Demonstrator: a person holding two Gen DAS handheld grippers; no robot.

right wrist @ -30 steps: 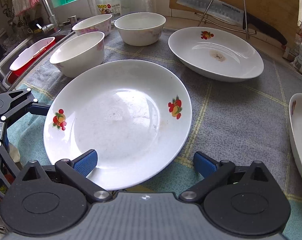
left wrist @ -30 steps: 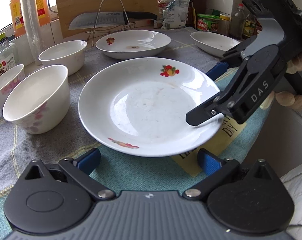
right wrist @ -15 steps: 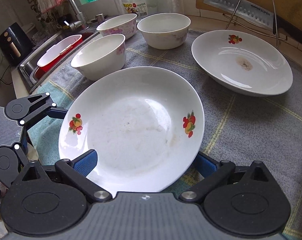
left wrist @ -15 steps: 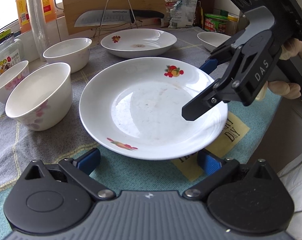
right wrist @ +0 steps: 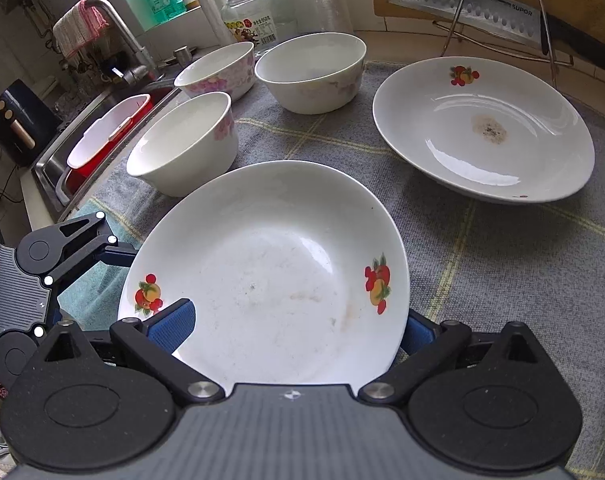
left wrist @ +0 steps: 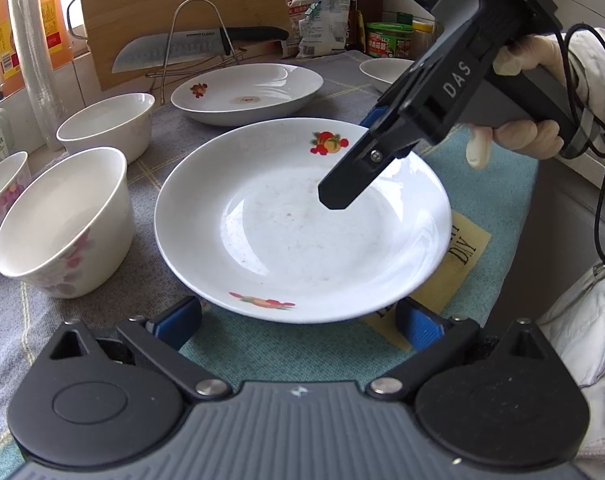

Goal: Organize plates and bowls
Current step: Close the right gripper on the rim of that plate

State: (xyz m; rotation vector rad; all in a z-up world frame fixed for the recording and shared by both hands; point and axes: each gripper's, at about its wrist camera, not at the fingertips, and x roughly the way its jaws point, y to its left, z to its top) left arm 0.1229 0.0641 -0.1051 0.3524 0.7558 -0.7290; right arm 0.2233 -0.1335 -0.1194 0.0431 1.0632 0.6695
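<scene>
White plate tilted, far edge raised.

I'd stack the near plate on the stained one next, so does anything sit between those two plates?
Nothing visible does. Only bare grey cloth lies between the near plate and the stained plate. The bowls stand off to the left, clear of that path.

My nearest plate is white with red-and-orange fruit motifs on its rim. The far plate, upper right of the frame, is white with one fruit motif and a brown stain. My bowls are white with pink flowers. The cloth is grey with yellow checks. My gripper's pads are blue.
</scene>
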